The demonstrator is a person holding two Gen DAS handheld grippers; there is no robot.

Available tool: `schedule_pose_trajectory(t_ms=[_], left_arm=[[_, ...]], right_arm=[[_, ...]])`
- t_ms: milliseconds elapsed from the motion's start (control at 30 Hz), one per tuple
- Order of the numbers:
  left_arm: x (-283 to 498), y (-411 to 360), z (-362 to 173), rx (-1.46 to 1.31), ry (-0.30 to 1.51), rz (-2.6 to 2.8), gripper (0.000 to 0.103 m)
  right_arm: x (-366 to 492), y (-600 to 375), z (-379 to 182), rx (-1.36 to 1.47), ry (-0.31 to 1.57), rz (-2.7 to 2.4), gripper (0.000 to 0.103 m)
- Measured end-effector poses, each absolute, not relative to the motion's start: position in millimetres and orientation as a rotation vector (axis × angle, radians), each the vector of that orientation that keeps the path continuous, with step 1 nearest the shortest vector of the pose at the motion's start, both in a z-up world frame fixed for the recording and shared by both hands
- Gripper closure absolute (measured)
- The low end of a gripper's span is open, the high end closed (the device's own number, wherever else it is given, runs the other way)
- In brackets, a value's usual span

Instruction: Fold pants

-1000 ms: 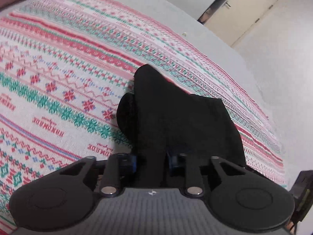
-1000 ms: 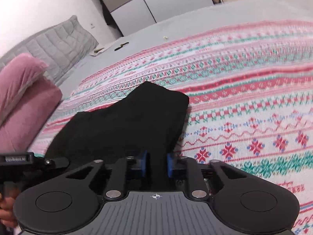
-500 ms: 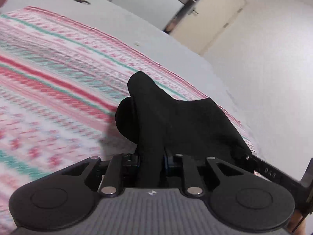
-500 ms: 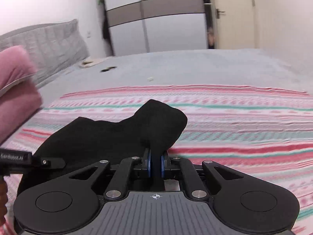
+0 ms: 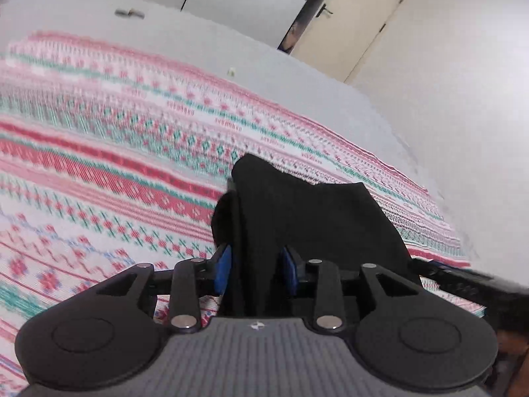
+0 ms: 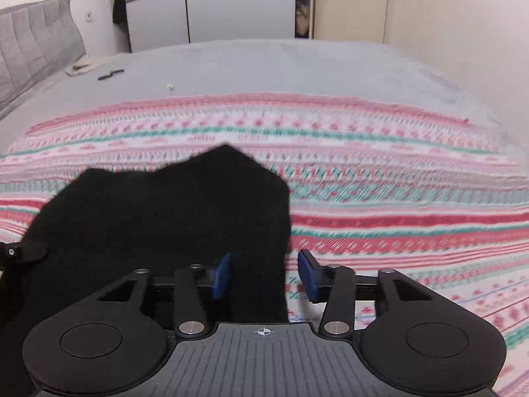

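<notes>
The black pants lie bunched on a red, white and green patterned blanket. In the left wrist view my left gripper has its blue pads apart with a fold of the black cloth between them. In the right wrist view the pants fill the lower left. My right gripper is open, with the cloth's edge against its left pad and a gap to its right pad. Part of the other gripper shows at each view's edge.
The blanket lies on a grey bed. A grey headboard is at the left, wardrobe doors and a room door behind. A small dark object and a folded cloth lie on the bed far off.
Both grippers were shut on the black cloth half a second ago; both have opened now. The cloth has dropped lower onto the blanket.
</notes>
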State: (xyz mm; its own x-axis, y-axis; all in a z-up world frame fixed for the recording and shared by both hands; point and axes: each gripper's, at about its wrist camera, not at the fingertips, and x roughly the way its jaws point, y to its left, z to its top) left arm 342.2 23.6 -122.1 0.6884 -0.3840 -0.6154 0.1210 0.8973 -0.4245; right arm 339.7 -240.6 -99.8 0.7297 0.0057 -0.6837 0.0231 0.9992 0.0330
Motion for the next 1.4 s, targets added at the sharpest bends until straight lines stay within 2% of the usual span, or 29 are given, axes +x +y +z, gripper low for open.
schedule_pose_trajectory(t_ms=[100, 300, 367, 533, 567, 600, 667, 700, 933, 1133, 1200, 1267, 1300, 1400], left_arm=[[325, 22, -108, -0.34, 0.734, -0.281, 0.04], [278, -6, -89, -0.207, 0.624, -0.335, 0.037], [273, -16, -92, -0.175, 0.64, -0.369, 0.034], [288, -27, -121, -0.093, 0.777, -0.27, 0.035], [290, -28, -124, -0.083, 0.784, -0.263, 0.036], [291, -28, -125, -0.071, 0.782, -0.259, 0.036], [287, -28, -123, -0.062, 0.78, -0.259, 0.036], [286, -27, -121, -0.063, 0.779, -0.259, 0.036], [269, -24, -103, -0.038, 0.769, -0.185, 0.033], [264, -27, -103, -0.023, 0.782, -0.151, 0.031], [259, -28, -98, -0.014, 0.773, -0.135, 0.029], [255, -27, -90, -0.036, 0.753, -0.125, 0.019], [250, -26, -84, -0.051, 0.737, -0.118, 0.017], [235, -27, -75, -0.057, 0.7, -0.092, 0.015]], right_arm=[[322, -242, -84, -0.009, 0.707, -0.012, 0.049], [294, -244, -64, 0.021, 0.691, 0.065, 0.049], [288, -245, -64, 0.05, 0.708, 0.084, 0.049], [290, -227, -88, 0.011, 0.833, 0.12, 0.049], [292, -221, -96, -0.005, 0.869, 0.12, 0.047], [291, -218, -102, -0.018, 0.886, 0.12, 0.04], [288, -207, -109, -0.038, 0.869, 0.127, 0.031], [287, -203, -111, -0.044, 0.866, 0.126, 0.029], [279, -206, -96, 0.031, 0.861, 0.143, 0.03], [258, -193, -78, -0.002, 0.804, 0.197, 0.024], [255, -191, -78, -0.004, 0.807, 0.195, 0.023], [250, -192, -78, 0.005, 0.81, 0.183, 0.023], [249, -193, -77, 0.01, 0.81, 0.18, 0.023], [237, -195, -71, 0.036, 0.785, 0.167, 0.023]])
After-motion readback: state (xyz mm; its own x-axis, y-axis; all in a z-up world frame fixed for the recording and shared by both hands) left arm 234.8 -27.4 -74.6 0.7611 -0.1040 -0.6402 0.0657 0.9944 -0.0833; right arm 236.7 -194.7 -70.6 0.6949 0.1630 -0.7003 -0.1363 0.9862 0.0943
